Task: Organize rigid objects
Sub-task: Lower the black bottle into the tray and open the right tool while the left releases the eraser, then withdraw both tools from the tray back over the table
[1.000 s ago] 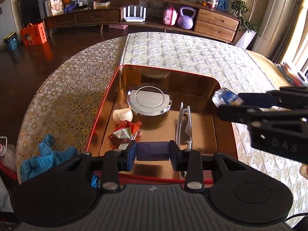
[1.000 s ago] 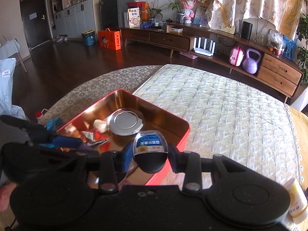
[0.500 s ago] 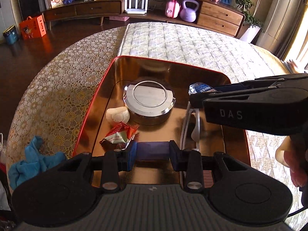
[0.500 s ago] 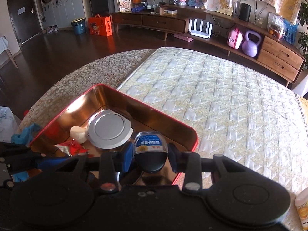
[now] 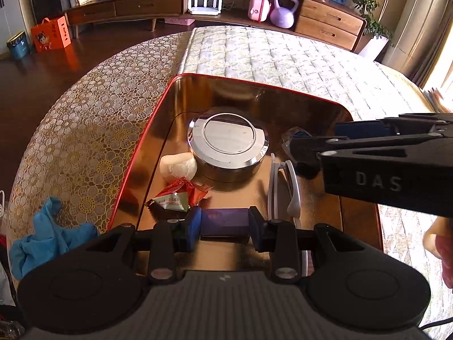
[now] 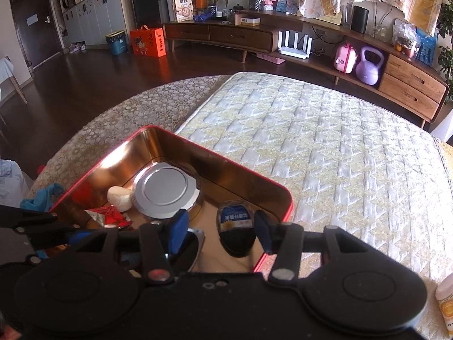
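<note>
A red tin box with a gold inside (image 5: 136, 153) (image 6: 283, 192) lies on the bed. In it are a round silver tin (image 5: 228, 144) (image 6: 164, 189), a white shell-like lump (image 5: 178, 165), a red snack wrapper (image 5: 178, 195), white sunglasses (image 5: 283, 189) and a small blue-labelled bottle (image 6: 235, 226) (image 5: 294, 138). My right gripper (image 6: 220, 229) is open around the bottle, which rests in the box's right corner. My left gripper (image 5: 225, 225) is shut on a dark purple block (image 5: 225, 222) just above the box's near edge.
A blue cloth (image 5: 48, 240) lies left of the box on the patterned cover. A quilted mattress (image 6: 325, 147) stretches behind. A white and yellow bottle (image 6: 446, 306) stands at the far right. A wooden sideboard (image 6: 254, 36) lines the far wall.
My right gripper moved the bottle over the box, lowered it into the right corner and opened its jaws. My left gripper stayed shut on the purple block.
</note>
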